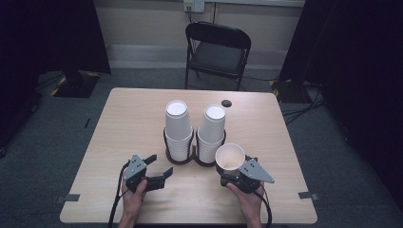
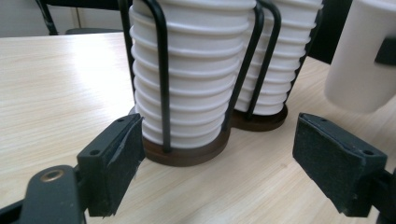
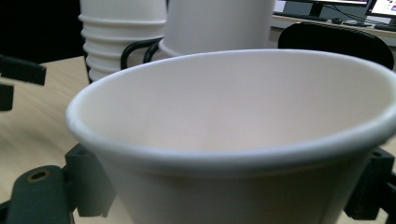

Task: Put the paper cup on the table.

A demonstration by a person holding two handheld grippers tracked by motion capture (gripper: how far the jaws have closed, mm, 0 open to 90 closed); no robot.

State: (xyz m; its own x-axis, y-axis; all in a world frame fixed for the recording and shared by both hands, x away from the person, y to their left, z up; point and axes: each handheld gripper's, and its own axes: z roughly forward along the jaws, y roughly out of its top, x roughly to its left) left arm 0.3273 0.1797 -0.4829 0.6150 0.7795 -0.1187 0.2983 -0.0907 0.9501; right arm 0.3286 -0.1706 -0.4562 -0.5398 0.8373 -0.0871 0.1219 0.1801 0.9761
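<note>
1. Overhead first, looking down on a pale wood-grain table (image 1: 133, 123) with rounded corners. Standing at its middle: a black wire holder (image 1: 183, 154) with two round dark bases, carrying two stacks of white paper cups (image 1: 178, 128), mouths down, ribbed where the rims nest. Sitting just right of the holder and near the front: a single white paper cup (image 1: 230, 157), mouth up, smooth and tapered, gripped by the right gripper (image 1: 234, 172) in the person's right hand (image 1: 248, 202). Resting to the left of the holder, apart from it: the left gripper (image 1: 159, 165), jaws spread and gripping nothing, held in the left hand (image 1: 132, 198). Standing beyond the table: a black folding chair (image 1: 217, 52) on grey carpet. Lying near the far edge: a small dark round object (image 1: 226, 103), too small to identify. Showing no readable writing anywhere.

2. Next, looking along the left gripper (image 2: 233, 149): two black, matte, blocky jaws set wide apart, with the wire holder (image 2: 163, 84) and its brown disc bases between and beyond them. Rising inside the wire loops: the stacked cups (image 2: 196, 88), rims forming even ridges. Hanging at the upper right: the single cup (image 2: 359, 60), smooth-walled.

3. Finally, looking along the right gripper (image 3: 224, 186): jaws pressing against both sides of the single cup (image 3: 233, 121), its rolled rim and plain inside showing up close. Standing behind: the cup stacks (image 3: 121, 42) and black wire loops.
</note>
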